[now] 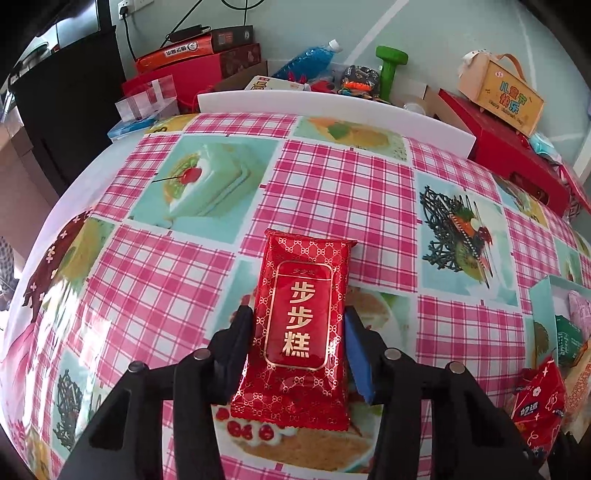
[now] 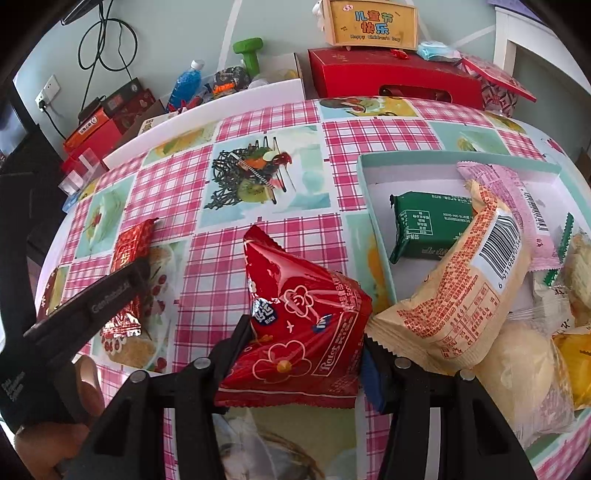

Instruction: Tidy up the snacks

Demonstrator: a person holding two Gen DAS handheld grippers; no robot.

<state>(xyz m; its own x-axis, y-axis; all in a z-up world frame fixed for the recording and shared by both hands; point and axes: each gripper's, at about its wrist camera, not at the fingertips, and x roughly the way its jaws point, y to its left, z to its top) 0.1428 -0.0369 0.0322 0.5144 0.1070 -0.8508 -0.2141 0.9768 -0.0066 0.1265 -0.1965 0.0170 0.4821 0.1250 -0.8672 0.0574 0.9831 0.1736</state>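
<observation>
My left gripper [image 1: 297,325] is shut on a flat red snack packet with gold Chinese lettering [image 1: 301,325], held just over the checked tablecloth [image 1: 332,192]. The same packet [image 2: 129,243] and the left gripper [image 2: 110,295] show at the left of the right wrist view. My right gripper [image 2: 304,343] is shut on a puffy red snack bag with flower prints [image 2: 303,325], next to a shallow mint-green box [image 2: 373,214]. The box holds a green packet [image 2: 428,225], a pink packet [image 2: 513,192], a beige bag with a barcode [image 2: 465,288] and other snacks.
A white board [image 1: 332,107] stands along the table's far edge. Behind it are red gift boxes [image 2: 395,77], a blue bottle [image 2: 186,86], a green dumbbell [image 2: 249,51] and a yellow carton [image 2: 373,24]. Cables hang on the wall at the back left.
</observation>
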